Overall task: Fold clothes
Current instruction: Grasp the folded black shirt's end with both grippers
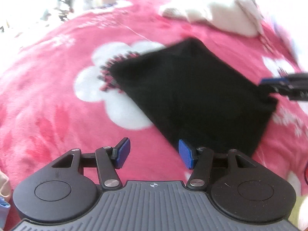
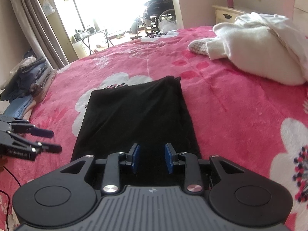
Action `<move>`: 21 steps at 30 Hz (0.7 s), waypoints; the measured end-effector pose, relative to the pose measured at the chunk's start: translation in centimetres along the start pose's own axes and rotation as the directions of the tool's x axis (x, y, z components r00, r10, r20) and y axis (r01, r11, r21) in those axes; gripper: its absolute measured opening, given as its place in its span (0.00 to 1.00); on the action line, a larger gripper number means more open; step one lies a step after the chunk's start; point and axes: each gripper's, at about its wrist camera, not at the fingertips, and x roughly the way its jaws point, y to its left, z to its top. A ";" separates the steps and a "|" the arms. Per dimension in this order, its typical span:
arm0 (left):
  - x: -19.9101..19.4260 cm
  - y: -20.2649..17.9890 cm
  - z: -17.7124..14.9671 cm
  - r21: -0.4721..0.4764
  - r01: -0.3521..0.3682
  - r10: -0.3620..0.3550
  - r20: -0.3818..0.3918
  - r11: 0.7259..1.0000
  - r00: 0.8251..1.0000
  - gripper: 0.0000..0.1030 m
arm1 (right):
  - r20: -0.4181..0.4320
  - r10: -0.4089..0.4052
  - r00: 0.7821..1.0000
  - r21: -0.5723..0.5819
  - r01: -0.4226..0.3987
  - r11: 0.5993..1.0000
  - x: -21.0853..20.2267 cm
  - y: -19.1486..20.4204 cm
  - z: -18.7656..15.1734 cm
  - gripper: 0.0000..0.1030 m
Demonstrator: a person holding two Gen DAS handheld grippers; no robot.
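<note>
Slippage worries us: the folded black garment (image 2: pixel 134 113) lies flat on the pink blanket (image 2: pixel 231 105), our right gripper (image 2: pixel 151 158) narrowly parted over its near edge, empty, our left gripper (image 1: pixel 152 153) wide and empty beside it. A one-layer pinch could undo the fold.

1 black folded cloth (image 2: pixel 134 115) on 1 pink blanket (image 2: pixel 231 105). 1 white clothes heap (image 2: pixel 256 52) at far side. 1 stack of folded clothes (image 2: pixel 27 79) by bed edge. 2 grippers: left (image 1: pixel 152 154), right (image 2: pixel 152 157). 1 wheelchair (image 2: pixel 159 15), 1 nightstand (image 2: pixel 227 14).
</note>
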 end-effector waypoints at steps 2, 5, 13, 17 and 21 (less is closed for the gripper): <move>0.4 1.1 0.0 -0.059 0.006 -0.005 0.019 0.998 1.000 0.58 | -0.009 0.001 1.000 -0.005 -0.001 1.000 0.1 -0.1 0.9 0.31; 1.5 2.5 0.0 -0.121 0.030 -0.030 0.006 0.992 1.000 0.58 | -0.014 0.005 1.000 -0.036 -0.006 0.999 0.5 -0.3 2.3 0.33; 4.7 6.7 0.9 -0.304 0.139 -0.152 -0.019 0.943 0.988 0.58 | -0.026 0.163 0.986 0.090 -0.161 0.983 4.9 -4.4 6.2 0.47; 6.2 7.1 1.8 -0.336 0.161 -0.177 -0.017 0.928 0.984 0.58 | -0.061 0.245 0.968 0.226 -0.226 0.948 8.2 -7.4 7.0 0.47; 7.3 6.8 2.5 -0.314 0.194 -0.202 0.007 0.929 0.979 0.59 | -0.102 0.354 0.930 0.359 -0.298 0.885 11.6 -10.5 6.9 0.48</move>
